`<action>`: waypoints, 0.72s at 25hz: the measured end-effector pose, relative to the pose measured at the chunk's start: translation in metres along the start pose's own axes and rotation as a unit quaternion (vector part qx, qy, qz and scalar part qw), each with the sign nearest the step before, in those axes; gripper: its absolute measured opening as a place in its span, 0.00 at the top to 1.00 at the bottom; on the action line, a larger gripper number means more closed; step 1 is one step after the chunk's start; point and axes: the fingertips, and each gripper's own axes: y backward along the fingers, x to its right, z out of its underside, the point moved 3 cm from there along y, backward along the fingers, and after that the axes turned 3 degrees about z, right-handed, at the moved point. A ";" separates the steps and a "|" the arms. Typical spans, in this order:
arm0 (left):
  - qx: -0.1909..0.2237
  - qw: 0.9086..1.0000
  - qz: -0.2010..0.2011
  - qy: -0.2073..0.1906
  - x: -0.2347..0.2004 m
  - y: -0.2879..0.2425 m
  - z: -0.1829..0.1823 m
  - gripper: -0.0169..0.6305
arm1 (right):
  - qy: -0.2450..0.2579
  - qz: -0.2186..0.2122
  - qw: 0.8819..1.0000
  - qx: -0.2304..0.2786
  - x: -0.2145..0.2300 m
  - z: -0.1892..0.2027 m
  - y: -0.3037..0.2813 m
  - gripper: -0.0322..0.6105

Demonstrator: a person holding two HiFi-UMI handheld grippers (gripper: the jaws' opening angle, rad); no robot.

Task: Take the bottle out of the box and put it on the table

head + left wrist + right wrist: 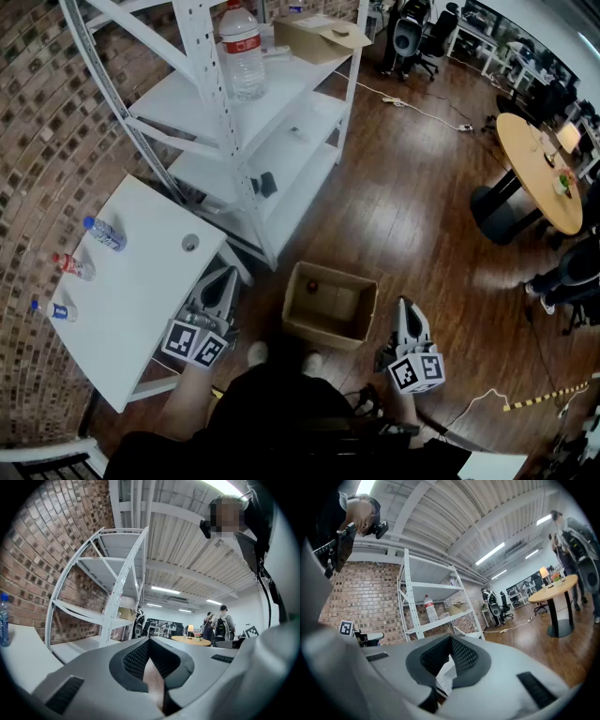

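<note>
On the floor between the left gripper (pixel 222 278) and right gripper (pixel 405 305): open cardboard box (pixel 319 331), plain brown, square-cornered. Only head view sees inside it. The bottle (pixel 312 286) shows as a small red-topped spot near the far wall of the box; its shape can't be resolved. Neither gripper view catches the box.

Left gripper view: dark ribbed pads (pixel 138 660) meet at the tips, nothing between them, only wood showing through the wedge below. Right gripper view: same, clenched and empty.

White table (pixel 141 291) sits left of the box, with a flat matte top. It carries three small clear bottles (pixel 73 266) along the brick wall (pixel 37 141) side and a grey round disc (pixel 190 242). Left gripper view picks up one blue-capped bottle at its frame edge, plus people (pixel 220 623) standing far off by a round wooden table (pixel 536 159).

Right gripper view shows the white perforated-steel rack (pixel 281 103) side-on, with a big clear water bottle (pixel 244 52), red label, on a shelf. Floor (pixel 403 206): glossy dark planks.
</note>
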 end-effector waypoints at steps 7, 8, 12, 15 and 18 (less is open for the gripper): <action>0.003 1.000 -0.015 -0.005 0.003 0.000 0.013 0.97 | 0.007 -0.003 1.000 -0.006 0.017 0.004 -0.014 0.94; -0.002 1.000 -0.013 -0.005 0.002 0.003 0.015 0.97 | 0.008 -0.002 1.000 -0.008 0.015 0.006 -0.014 0.94; -0.010 1.000 0.001 0.004 -0.005 0.013 0.022 0.97 | 0.013 0.012 1.000 -0.001 0.003 0.012 -0.006 0.94; -0.018 0.999 0.026 0.001 -0.009 0.015 0.023 0.97 | 0.014 0.011 1.000 0.020 -0.016 0.012 0.001 0.94; -0.020 0.998 0.054 -0.004 -0.016 0.017 0.020 0.97 | 0.024 0.015 0.999 0.019 -0.041 0.020 0.001 0.94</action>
